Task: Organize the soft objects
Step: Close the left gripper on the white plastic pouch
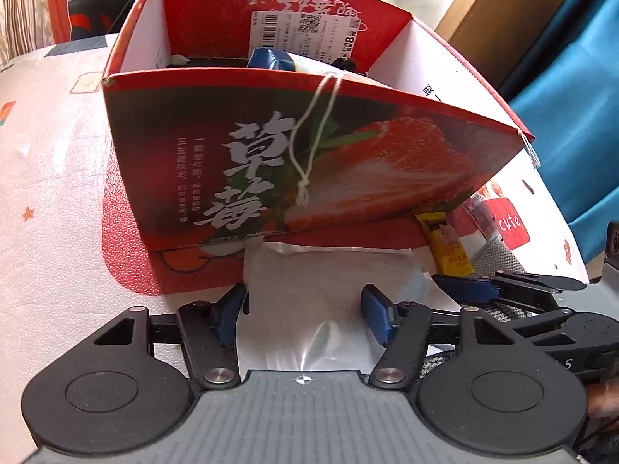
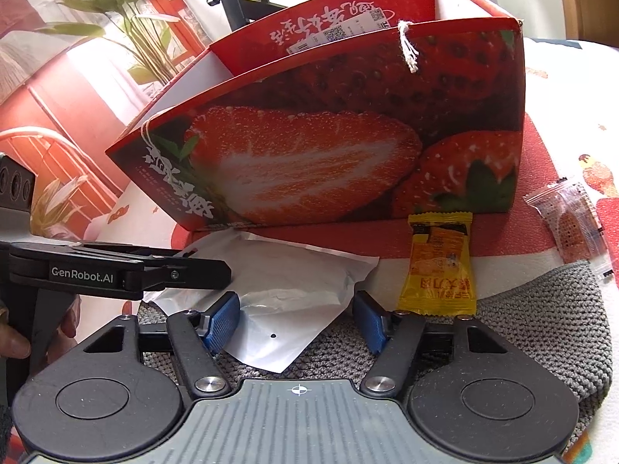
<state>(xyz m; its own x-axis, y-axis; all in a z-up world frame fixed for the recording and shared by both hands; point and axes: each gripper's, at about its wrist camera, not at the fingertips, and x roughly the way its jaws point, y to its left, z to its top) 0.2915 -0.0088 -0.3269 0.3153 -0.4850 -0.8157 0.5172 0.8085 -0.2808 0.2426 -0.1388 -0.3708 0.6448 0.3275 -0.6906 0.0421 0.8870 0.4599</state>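
Some items are already seen inside strawberry box (image 1: pixel 271 162). White pouch (image 2: pixel 294 290) lies at box foot, straddled by left gripper (image 1: pixel 305 309) & right gripper (image 2: pixel 296 319), both spread, unpinched. Yellow sachet (image 2: pixel 439 266), clear packet (image 2: pixel 572 228) still outside box.

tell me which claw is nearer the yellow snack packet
Right. The right claw sits just beside the yellow snack packet, its right finger almost at the packet's lower edge. The left claw straddles the white pouch, farther over, away from the packet.
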